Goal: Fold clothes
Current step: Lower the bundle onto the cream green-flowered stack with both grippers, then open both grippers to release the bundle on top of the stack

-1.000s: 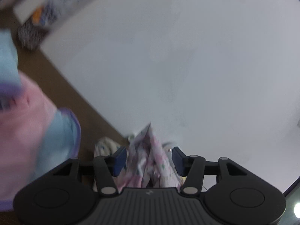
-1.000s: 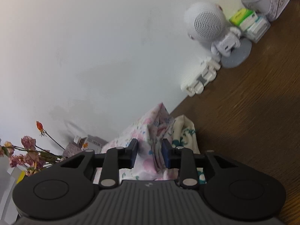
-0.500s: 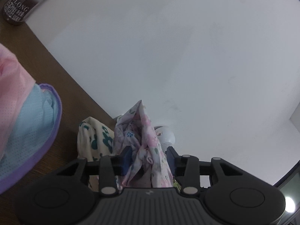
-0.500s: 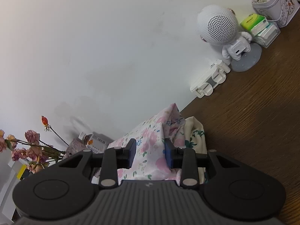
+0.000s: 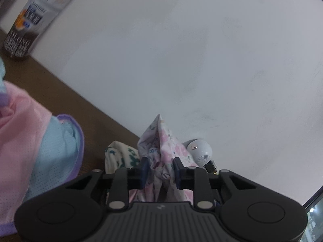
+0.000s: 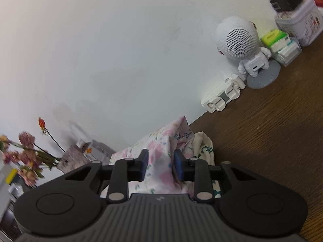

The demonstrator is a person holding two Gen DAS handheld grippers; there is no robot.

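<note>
A white garment with a pink floral print hangs bunched between the pads of my left gripper; the jaws are closing and the cloth fills the gap. In the right wrist view the same floral garment sits between the pads of my right gripper, whose jaws are also closing on it. A corner of the cloth sticks up past each pair of fingertips. Behind the floral cloth is a cream cloth with a green print, also in the right wrist view.
A pink, light-blue and purple garment pile lies left on the brown table. A drink bottle stands by the white wall. A white robot-shaped speaker, a white toy, a tin and dried flowers line the wall.
The left gripper's jaws have narrowed around the floral cloth, and its view has swung so the bottle and speaker show. The right gripper has rolled slightly and tightened on the cloth.
</note>
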